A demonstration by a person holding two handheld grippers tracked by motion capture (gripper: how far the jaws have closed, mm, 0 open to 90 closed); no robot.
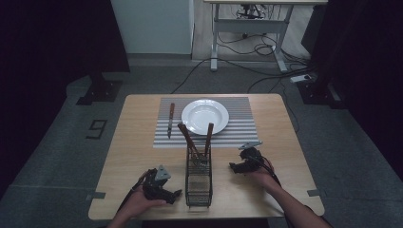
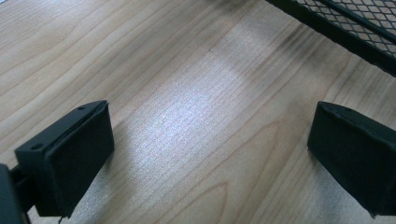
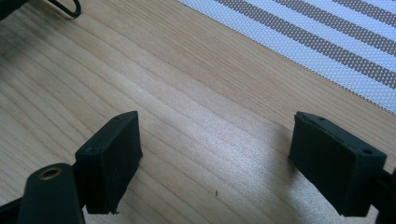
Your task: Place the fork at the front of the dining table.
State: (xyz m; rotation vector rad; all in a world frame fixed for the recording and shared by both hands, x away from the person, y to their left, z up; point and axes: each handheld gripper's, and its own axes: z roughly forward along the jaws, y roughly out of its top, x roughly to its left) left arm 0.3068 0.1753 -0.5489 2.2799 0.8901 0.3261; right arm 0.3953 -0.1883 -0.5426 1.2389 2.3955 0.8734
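Basket (image 1: 198, 178) stands on the table (image 1: 138, 142) between your grippers, utensils (image 1: 196, 140) upright in it. Your left gripper (image 1: 175, 194) and right gripper (image 1: 232, 166) both gape wide, holding nothing, just beside it.

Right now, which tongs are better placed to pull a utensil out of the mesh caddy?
Probably the right tongs: open and beside the caddy's far end, where the wooden handles stand. The left tongs, also open, sit by its empty near end.
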